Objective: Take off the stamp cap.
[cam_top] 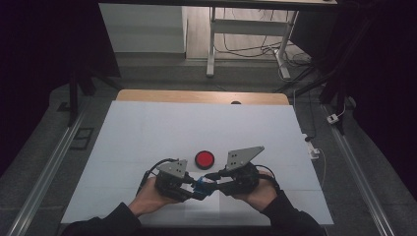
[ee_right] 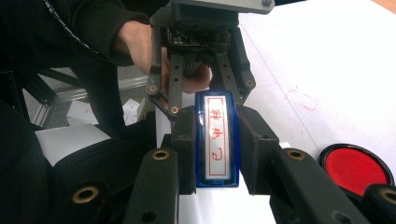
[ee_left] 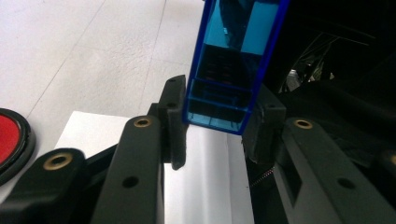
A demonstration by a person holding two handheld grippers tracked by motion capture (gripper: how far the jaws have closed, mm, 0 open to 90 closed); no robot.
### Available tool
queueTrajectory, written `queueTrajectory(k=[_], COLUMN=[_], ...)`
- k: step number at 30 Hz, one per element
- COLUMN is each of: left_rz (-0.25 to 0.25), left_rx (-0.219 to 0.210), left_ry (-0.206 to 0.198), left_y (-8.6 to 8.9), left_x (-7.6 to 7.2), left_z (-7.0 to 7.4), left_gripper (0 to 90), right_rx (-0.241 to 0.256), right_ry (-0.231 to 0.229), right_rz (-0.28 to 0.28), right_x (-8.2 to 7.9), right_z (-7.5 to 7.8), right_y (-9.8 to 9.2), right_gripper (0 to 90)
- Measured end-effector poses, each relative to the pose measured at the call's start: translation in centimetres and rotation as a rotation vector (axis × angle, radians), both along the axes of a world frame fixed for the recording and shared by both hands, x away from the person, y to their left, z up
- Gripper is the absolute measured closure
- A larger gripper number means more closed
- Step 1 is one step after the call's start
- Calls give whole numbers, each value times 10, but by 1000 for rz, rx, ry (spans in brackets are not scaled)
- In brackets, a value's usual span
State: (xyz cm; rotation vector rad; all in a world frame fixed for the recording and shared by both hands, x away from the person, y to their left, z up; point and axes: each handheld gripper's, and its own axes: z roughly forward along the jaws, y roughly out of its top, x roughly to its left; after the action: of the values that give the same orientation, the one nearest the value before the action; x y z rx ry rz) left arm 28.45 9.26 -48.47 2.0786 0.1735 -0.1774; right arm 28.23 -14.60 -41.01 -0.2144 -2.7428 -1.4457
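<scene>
A small blue see-through stamp (cam_top: 202, 184) with a white label in red characters (ee_right: 217, 135) hangs just above the table's front edge, between the two grippers. My right gripper (ee_right: 217, 156) is shut on its sides, label end toward the camera. My left gripper (ee_left: 217, 128) comes from the opposite side and clamps the other end of the stamp (ee_left: 233, 60). In the high view the left gripper (cam_top: 195, 190) and right gripper (cam_top: 212, 183) meet tip to tip, each held in a hand. The left gripper (ee_right: 211, 95) also appears beyond the stamp in the right gripper view.
A round red ink pad (cam_top: 204, 159) in a black rim lies on the white table cover (cam_top: 196, 123) just behind the grippers; it also appears as the pad (ee_right: 355, 168) and the pad (ee_left: 7, 140). A white paper sheet (ee_left: 205, 186) lies under the grippers. Beyond the table are desk legs and cables.
</scene>
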Motion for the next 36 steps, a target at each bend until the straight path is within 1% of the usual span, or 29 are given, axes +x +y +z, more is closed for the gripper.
queueTrajectory(k=[2,3,6,8,9,13,15,20,21,30,34,36], left_rz=[-9,-14,-23,-25,-26,-30,-30,-21,-19,-11,-8,-11], left_rx=[-1,-1,0,-4,-7,-17,-22,-27,-27,-35,-30,-34], left_ry=[10,12,14,7,7,18,30,58,65,121,131,126], left_y=[0,0,0,0,1,1,1,3,3,3,4,4], left_x=[0,1,0,-1,-1,-1,0,2,3,5,6,5], left_z=[0,0,1,3,4,5,6,6,6,4,4,3], left_gripper=[651,672,677,681,681,684,684,685,685,686,686,685], right_rx=[3,5,10,25,25,50,51,59,52,46,46,52], right_ry=[-2,-4,-5,8,8,22,19,1,-6,-50,-62,-58], right_rz=[10,21,29,34,34,36,38,30,30,21,23,24], right_x=[0,0,0,1,1,1,2,0,0,-3,-3,-3], right_z=[0,0,0,1,1,2,2,3,4,4,4,4], right_y=[0,0,0,-2,-2,-3,-3,-3,-3,-2,-2,-2], right_gripper=[700,696,696,696,696,698,699,701,701,703,704,705])
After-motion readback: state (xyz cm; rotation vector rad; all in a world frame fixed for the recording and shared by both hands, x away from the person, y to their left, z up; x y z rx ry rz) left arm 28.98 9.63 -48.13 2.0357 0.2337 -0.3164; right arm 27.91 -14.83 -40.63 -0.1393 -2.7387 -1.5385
